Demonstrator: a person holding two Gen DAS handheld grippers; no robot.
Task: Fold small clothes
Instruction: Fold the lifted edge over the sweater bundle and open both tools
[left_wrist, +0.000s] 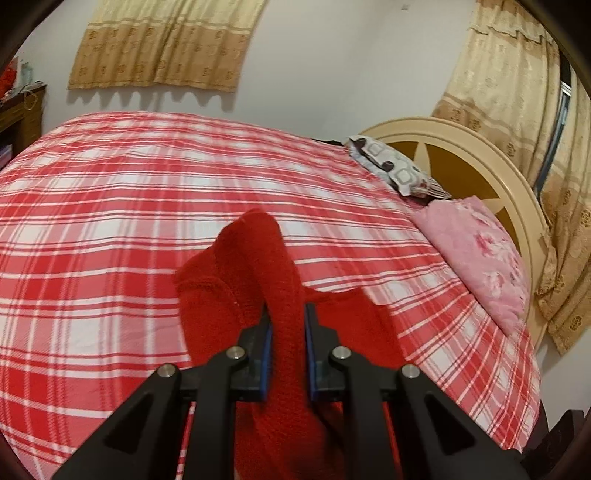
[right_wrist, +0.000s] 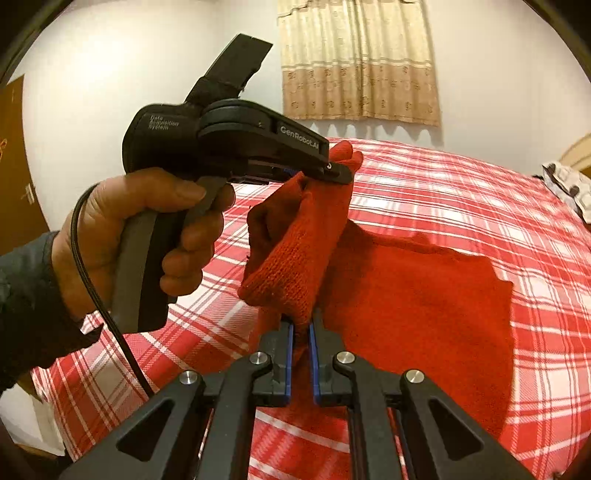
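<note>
Both grippers (left_wrist: 288, 314) (right_wrist: 301, 325) clamped (left raised)

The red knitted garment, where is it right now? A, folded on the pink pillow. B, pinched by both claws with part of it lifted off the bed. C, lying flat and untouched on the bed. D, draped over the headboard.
B: the left claw and the right claw are each shut on the red knitted garment, whose gripped part rises above the plaid bedcover.
</note>
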